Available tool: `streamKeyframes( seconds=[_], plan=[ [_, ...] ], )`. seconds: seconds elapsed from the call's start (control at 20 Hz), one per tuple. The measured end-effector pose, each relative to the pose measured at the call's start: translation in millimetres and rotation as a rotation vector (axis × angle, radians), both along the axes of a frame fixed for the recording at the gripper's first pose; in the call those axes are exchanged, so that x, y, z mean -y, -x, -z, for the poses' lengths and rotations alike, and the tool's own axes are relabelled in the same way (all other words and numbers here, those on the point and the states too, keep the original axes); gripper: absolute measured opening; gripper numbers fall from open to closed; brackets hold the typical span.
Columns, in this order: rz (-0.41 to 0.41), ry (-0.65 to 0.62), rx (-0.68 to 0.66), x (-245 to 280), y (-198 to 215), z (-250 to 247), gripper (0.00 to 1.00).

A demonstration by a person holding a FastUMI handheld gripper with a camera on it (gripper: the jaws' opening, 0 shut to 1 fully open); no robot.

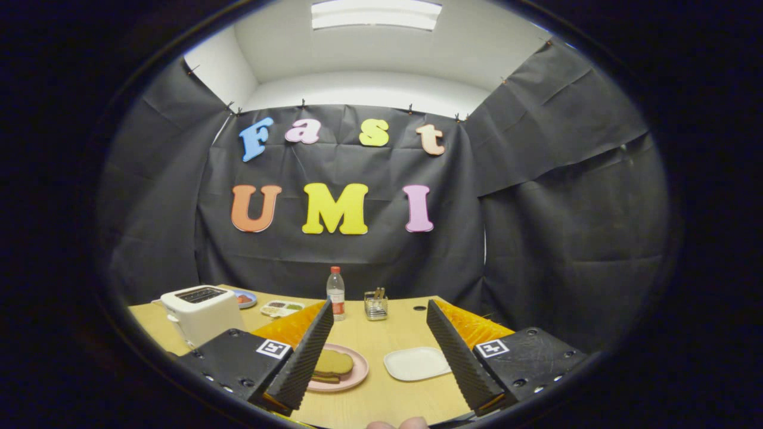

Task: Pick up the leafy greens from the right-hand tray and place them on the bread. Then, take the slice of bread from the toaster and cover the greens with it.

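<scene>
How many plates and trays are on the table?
4. A pink plate with bread lies between the fingers, a white tray beside it, a blue plate behind the toaster, and a small food tray near the bottle. The gripper is open.

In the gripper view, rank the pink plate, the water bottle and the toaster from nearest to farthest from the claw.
The claw is open.
1. Pink plate, between the fingers, against the left one.
2. Toaster, beyond the left finger, off to the left.
3. Water bottle, farthest, at the table's back edge.

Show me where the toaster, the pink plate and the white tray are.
toaster (202, 313), gripper view, its front wall.
pink plate (359, 369), gripper view, its bare right rim.
white tray (415, 363), gripper view, its flat middle.
</scene>
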State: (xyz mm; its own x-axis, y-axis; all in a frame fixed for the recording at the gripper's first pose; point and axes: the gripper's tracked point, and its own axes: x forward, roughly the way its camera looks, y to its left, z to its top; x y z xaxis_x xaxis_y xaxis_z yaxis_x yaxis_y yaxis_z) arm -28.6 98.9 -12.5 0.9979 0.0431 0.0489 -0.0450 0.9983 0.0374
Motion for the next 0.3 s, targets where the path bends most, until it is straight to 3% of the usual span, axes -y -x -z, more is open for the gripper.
streamKeyframes(
  seconds=[0.3],
  plan=[
    [0.008,-0.013,0.012,3.2,-2.1,-5.0,0.96]
  ],
)
